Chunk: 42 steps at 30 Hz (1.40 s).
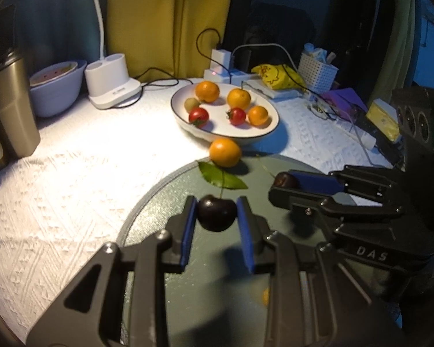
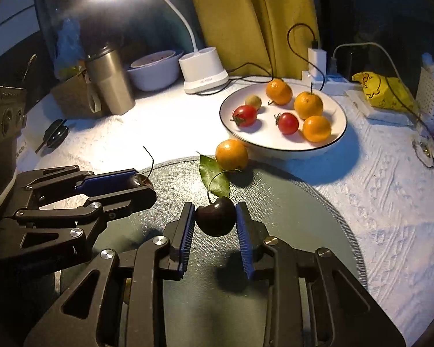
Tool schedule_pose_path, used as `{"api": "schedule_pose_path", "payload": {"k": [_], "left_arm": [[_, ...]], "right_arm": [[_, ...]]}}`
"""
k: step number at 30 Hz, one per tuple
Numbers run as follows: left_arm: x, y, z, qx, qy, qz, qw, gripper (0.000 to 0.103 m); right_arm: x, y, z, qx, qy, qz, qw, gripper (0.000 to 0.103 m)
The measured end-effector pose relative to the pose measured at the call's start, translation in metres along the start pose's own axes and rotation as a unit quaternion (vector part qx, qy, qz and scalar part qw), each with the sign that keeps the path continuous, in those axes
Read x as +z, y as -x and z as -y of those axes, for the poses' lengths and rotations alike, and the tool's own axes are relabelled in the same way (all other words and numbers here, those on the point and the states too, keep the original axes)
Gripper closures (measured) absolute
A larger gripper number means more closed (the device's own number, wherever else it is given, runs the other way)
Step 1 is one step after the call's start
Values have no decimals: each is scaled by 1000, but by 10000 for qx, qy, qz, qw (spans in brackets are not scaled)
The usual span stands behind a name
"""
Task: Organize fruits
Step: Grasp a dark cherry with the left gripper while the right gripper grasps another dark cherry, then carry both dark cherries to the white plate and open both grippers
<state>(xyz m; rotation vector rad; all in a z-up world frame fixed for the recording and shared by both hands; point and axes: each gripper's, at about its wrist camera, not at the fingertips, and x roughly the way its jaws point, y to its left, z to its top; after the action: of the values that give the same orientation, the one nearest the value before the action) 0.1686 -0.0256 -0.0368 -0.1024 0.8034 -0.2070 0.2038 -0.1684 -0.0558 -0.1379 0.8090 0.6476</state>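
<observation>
While plate (image 2: 283,144), upper right of frame, already held 6 fruits, left gripper (image 1: 217,217) and right gripper (image 2: 215,219) each pinched 1 cherry; 1 orange (image 2: 231,154) remained beside plate, center.

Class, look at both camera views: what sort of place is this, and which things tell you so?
Probably a desk or side table in a home: a lit desk lamp, a power strip with chargers and a plate of fruit share a white textured cloth.

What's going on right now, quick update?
Left gripper shut on a dark cherry. Right gripper shut on another cherry. Plate of fruit ahead; loose orange lies before it.
</observation>
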Motion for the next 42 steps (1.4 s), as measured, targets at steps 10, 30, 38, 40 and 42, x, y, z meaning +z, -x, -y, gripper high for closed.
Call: {"api": "schedule_pose_path", "payload": {"k": [10, 30, 38, 40, 42], "left_arm": [[17, 3, 9, 14, -96, 159, 9998, 74], [58, -22, 10, -9, -204, 225, 9995, 74], [80, -49, 3, -2, -256, 185, 9995, 74], [85, -56, 1, -7, -266, 175, 9995, 74], [90, -64, -1, -6, -266, 156, 9995, 74]], "right_arm": [[9, 21, 9, -128, 13, 228, 9997, 72], [46, 24, 50, -286, -115, 470, 9984, 72], [60, 8, 72, -337, -217, 464, 9981, 72], [64, 4, 79, -364, -239, 461, 9980, 72], [67, -1, 87, -387, -282, 454, 9978, 72]]}}
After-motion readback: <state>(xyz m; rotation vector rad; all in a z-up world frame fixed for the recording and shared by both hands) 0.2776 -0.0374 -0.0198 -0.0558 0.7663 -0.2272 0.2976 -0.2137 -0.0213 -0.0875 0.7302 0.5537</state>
